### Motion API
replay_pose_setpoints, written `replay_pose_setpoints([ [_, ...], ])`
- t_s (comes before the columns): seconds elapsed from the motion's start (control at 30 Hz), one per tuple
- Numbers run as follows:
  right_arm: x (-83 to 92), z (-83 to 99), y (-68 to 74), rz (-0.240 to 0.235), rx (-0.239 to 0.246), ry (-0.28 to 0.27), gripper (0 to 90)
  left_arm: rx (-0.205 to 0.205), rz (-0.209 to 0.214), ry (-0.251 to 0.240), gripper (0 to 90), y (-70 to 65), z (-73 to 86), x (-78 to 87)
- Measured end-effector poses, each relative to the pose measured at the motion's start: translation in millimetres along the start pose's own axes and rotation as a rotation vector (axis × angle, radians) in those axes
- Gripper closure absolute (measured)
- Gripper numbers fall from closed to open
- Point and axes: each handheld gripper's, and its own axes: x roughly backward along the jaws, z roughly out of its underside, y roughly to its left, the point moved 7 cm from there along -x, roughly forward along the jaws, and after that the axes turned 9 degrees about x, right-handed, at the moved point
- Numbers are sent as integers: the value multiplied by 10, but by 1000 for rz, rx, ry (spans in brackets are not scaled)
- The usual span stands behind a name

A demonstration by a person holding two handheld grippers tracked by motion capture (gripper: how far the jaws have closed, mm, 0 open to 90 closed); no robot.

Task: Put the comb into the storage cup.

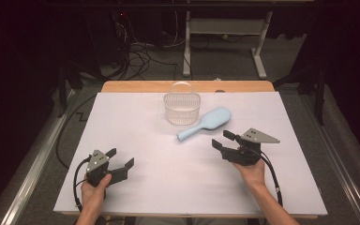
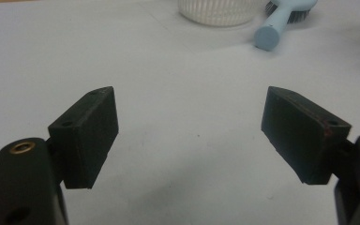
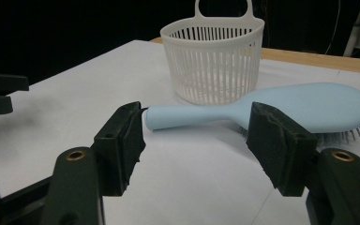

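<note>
White sheet on table (image 1: 136, 117), dark room behind.
My right gripper (image 1: 225, 141) lines up wide-open, empty jaws on the blue hairbrush (image 1: 206, 123) handle beside the basket (image 1: 182, 108); left gripper (image 1: 120, 164) open, idle.

The hairbrush (image 1: 206, 123) is pale blue, with dark bristles underneath. The basket (image 1: 182, 108) is white, its wall a pattern of thin vertical slats. The tabletop (image 1: 168, 159) is covered in plain white, with a light wooden edge at the far side. Both claws, left (image 1: 122, 159) and right (image 1: 222, 139), are black, each topped by a grey plate.
</note>
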Motion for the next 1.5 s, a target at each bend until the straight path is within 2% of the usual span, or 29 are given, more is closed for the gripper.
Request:
replay_pose_setpoints([
  [0.63, -330, -145, 83, -16, 19, 68, 442, 2, 3, -2, 199, 0, -6, 3],
  [0.83, -435, -166, 89, -52, -5, 133, 498, 6, 2, -5, 200, 4, -9, 3],
  [1.0, -511, -190, 109, -69, 3, 176, 531, 7, 1, -7, 200, 10, -12, 2],
  [1.13, -582, -199, 122, -73, 16, 232, 575, 8, 1, -5, 200, 14, -12, 0],
  [1.27, -658, -230, 121, -71, 23, 293, 658, 11, 1, -2, 200, 15, -11, -7],
  [1.3, -658, -230, 121, -71, 23, 293, 658, 11, 1, -2, 200, 15, -11, -7],
  [1.33, -700, -242, 118, -71, 24, 327, 714, 8, -1, -1, 200, 19, -12, -7],
  [1.5, -803, -261, 134, -85, 38, 397, 787, 10, -1, -2, 200, 26, -15, -5],
])
